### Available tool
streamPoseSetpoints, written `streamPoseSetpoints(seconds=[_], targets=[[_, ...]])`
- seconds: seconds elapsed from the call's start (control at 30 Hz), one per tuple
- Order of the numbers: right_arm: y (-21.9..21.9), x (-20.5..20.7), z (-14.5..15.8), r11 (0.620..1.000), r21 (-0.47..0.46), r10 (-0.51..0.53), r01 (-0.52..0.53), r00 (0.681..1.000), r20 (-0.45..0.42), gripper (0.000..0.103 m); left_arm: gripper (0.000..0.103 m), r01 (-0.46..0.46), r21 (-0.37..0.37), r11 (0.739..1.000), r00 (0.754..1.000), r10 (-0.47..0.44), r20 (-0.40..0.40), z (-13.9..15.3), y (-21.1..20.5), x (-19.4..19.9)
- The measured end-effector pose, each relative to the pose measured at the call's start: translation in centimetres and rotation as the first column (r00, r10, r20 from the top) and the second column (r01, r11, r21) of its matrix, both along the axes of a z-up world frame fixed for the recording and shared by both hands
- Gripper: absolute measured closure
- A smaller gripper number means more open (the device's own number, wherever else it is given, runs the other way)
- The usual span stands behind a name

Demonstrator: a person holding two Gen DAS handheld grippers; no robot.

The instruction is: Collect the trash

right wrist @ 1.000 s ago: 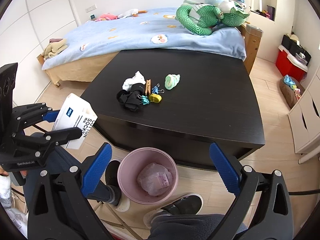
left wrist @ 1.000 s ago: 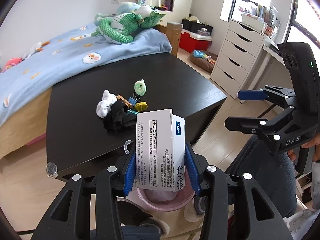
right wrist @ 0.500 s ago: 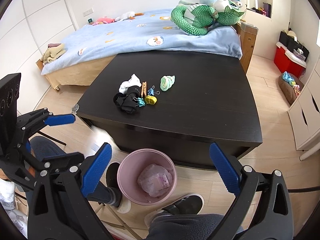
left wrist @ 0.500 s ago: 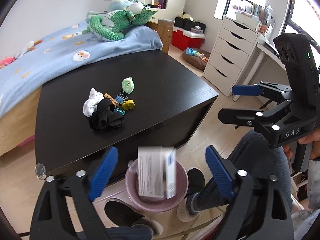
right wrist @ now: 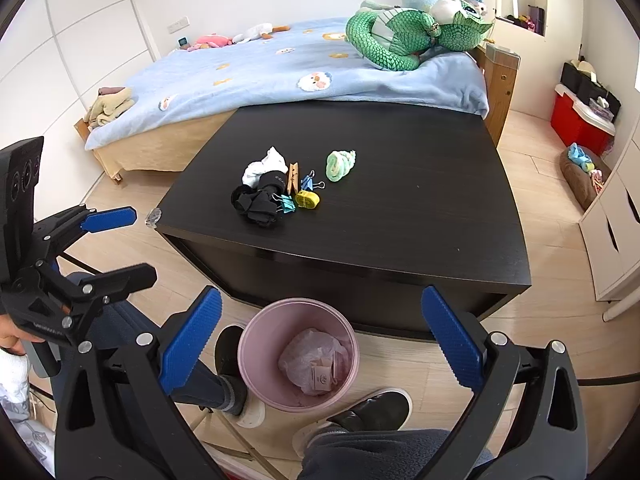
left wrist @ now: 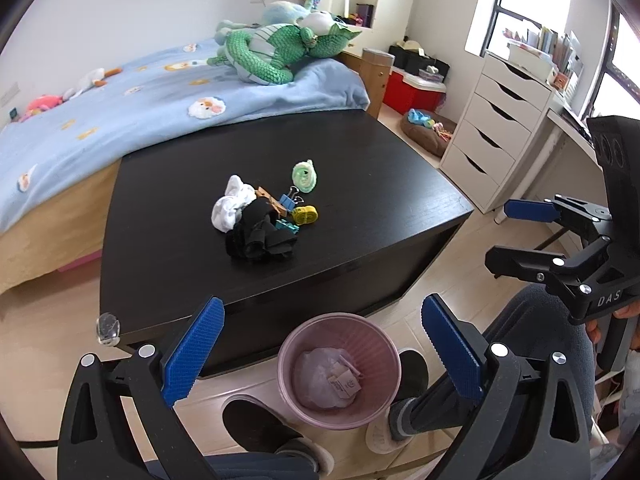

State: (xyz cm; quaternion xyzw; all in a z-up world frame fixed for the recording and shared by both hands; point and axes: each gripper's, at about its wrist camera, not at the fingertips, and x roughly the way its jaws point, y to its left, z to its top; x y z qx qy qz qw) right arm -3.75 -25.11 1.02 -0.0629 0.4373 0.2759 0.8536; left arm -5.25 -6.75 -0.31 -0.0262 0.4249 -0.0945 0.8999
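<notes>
My left gripper [left wrist: 320, 344] hangs above the round pink plastic bin [left wrist: 339, 372] on the floor, its jaws opening with nothing between them. The small white cardboard box [left wrist: 344, 380] lies inside the bin. My right gripper [right wrist: 320, 336] is spread wide and empty.

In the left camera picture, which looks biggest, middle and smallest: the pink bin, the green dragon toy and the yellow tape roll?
1. green dragon toy
2. pink bin, nearly as big; it is nearer the camera, so unsure
3. yellow tape roll
</notes>
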Motion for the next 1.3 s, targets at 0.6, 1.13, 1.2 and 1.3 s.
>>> streamPoseSetpoints(seconds=[0.6,1.13,1.2,1.3], targets=[[1.5,2.8,0.4,1.0,-0.01,0.004,-0.004,1.0,0.007,0.005,0.008,-0.074,-0.043,0.996,0.997,0.073,-0.026,-0.7,2.8,4.0],[2.6,5.0,-0.8,0.999,-0.04,0.007,-0.008,1.0,-0.013,0.005,0.008,-0.156,-0.022,0.987,0.979,0.152,-0.138,-4.1,6.0,10.6],[2.6,5.2,-1.1,0.999,-0.043,0.005,-0.006,1.0,-0.019,0.005,0.008,-0.168,-0.016,0.986,0.974,0.163,-0.158,-4.7,6.5,11.3],[2.6,5.3,-1.4,0.999,-0.045,0.004,-0.006,1.0,-0.025,0.005,0.008,-0.18,-0.023,0.983,0.966,0.172,-0.192,-5.8,7.2,12.3]])
